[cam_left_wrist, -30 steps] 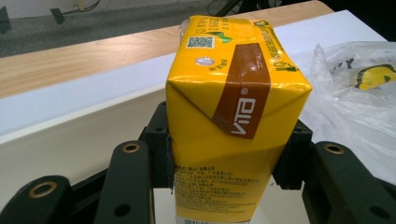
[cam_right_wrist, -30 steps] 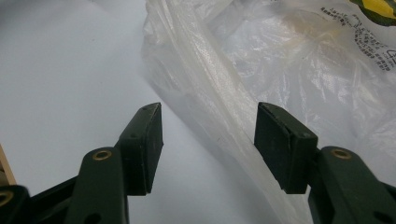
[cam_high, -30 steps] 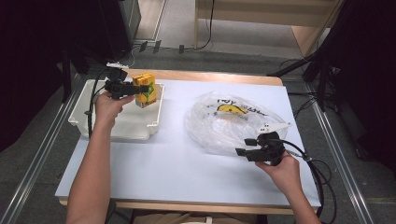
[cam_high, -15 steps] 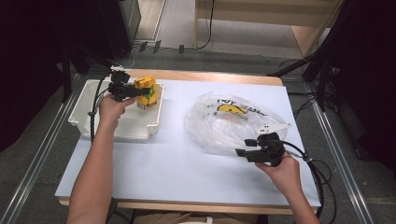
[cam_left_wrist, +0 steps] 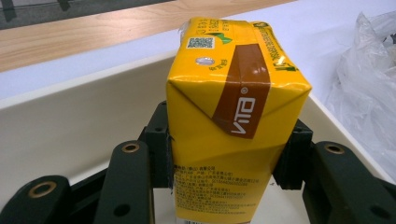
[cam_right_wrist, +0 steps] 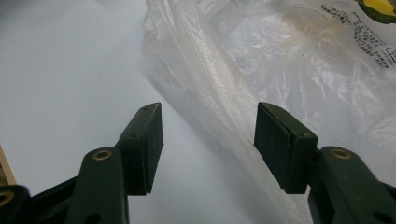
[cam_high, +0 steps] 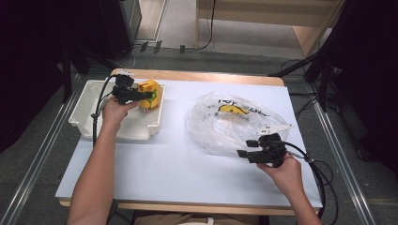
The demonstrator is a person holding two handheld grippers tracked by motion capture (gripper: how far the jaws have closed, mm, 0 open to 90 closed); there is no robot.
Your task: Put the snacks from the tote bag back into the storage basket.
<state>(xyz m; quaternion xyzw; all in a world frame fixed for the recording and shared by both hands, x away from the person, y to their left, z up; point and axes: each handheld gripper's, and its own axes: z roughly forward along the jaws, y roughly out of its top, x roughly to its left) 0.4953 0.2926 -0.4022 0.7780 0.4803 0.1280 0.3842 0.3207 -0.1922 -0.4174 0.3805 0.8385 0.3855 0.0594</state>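
A yellow Vita drink carton [cam_left_wrist: 233, 93] stands upright between the jaws of my left gripper [cam_left_wrist: 229, 154], whose pads press on its two sides. In the high view the left gripper [cam_high: 146, 96] holds the carton [cam_high: 153, 88] over the right end of a white tray [cam_high: 84, 123]; whether the carton touches the tray floor is hidden. My right gripper [cam_high: 245, 148] hovers low at the near edge of a crumpled clear plastic bag [cam_high: 234, 124]. Its jaws [cam_right_wrist: 208, 135] stand open, nothing between them, with the bag [cam_right_wrist: 289, 70] just ahead and to the right.
The white table top [cam_high: 178, 173] has a wooden strip [cam_high: 211, 77] along its far edge. Cables [cam_high: 324, 183] trail from the right gripper off the table's right side. Metal rails [cam_high: 42, 150] run beside the table on both sides.
My left gripper has sunk a little into the tray with the carton still in it. The right gripper has kept still.
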